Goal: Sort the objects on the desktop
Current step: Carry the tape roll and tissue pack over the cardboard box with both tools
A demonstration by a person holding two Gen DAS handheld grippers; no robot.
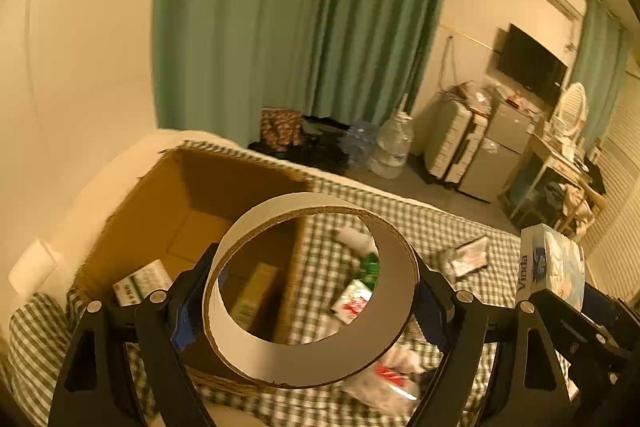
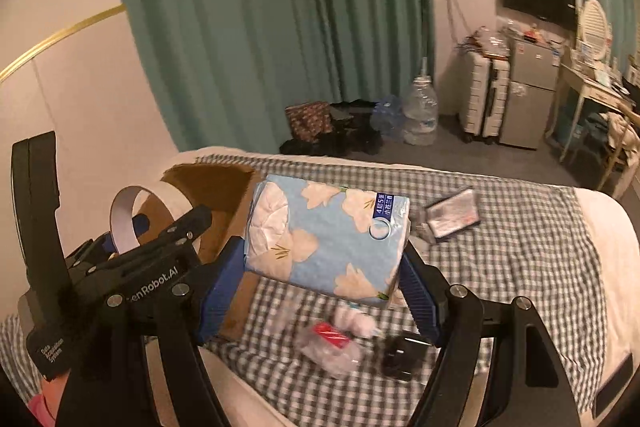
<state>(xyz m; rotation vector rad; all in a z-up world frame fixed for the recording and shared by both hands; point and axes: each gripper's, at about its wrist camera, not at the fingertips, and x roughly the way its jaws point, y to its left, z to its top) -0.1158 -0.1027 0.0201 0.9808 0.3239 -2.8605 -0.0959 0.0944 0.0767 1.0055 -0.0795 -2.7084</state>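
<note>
my left gripper (image 1: 316,291) pinches the cardboard tape ring (image 1: 312,291) above the cardboard box (image 1: 168,195), right gripper (image 2: 324,267) clamps the tissue pack (image 2: 328,235) beside it; release only once centred over the opening.

Cardboard ring (image 1: 312,291) – matt, rough edge; tissue pack (image 2: 328,239) – glossy plastic wrap; checked cloth (image 2: 520,235).

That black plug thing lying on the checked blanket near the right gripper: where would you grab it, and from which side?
Probably by the two long flat sides of the black plug, coming from above. It lies flat on the checked blanket, so only its top and sides are free. The red-and-clear packet lies close on its left, so that pad needs care. The right gripper is full with the tissue pack.
</note>
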